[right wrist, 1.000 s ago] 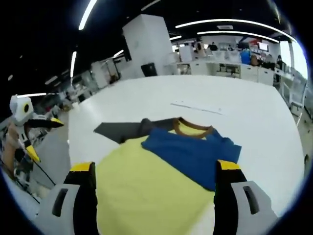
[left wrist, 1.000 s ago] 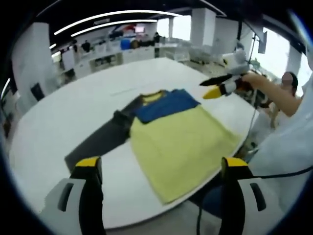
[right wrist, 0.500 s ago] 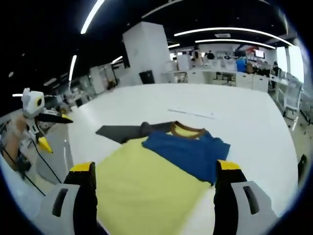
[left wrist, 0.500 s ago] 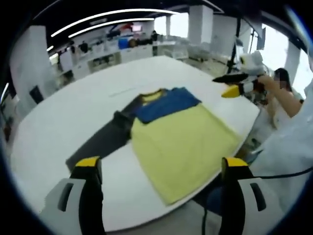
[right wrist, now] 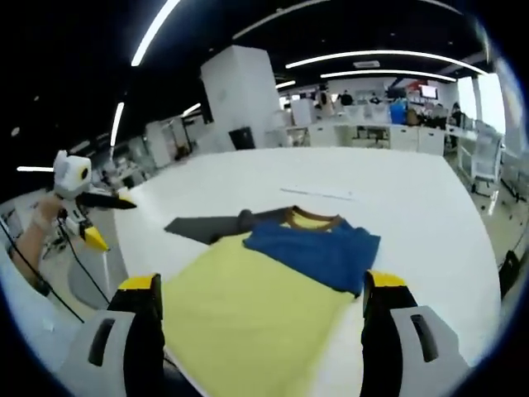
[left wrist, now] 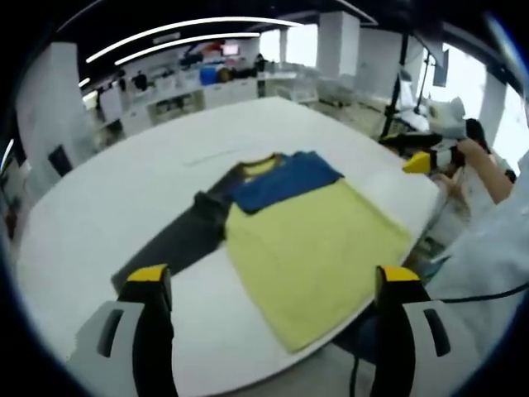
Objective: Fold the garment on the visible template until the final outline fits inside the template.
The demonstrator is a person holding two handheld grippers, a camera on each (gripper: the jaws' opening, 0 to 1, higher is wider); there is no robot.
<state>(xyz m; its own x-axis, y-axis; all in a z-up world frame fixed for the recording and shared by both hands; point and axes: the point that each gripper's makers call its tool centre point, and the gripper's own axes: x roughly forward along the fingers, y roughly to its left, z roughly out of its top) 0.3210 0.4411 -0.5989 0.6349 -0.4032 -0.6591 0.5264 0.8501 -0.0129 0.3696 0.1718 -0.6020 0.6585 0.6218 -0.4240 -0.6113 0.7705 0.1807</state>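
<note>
Your left claw [left wrist: 269,306] and right claw [right wrist: 260,310]: both apart, empty, off table [left wrist: 99,198] edge; shirt [left wrist: 306,240] ahead, hem nearest you.

Garment [left wrist: 314,240] [right wrist: 273,289]: pale yellow body, blue upper panel, dark grey sleeve, brown-edged yellow collar. Surface [left wrist: 124,198] [right wrist: 413,190]: plain white. Left gripper [left wrist: 273,277], right gripper [right wrist: 260,281]: black jaws, yellow tips, white housings.
</note>
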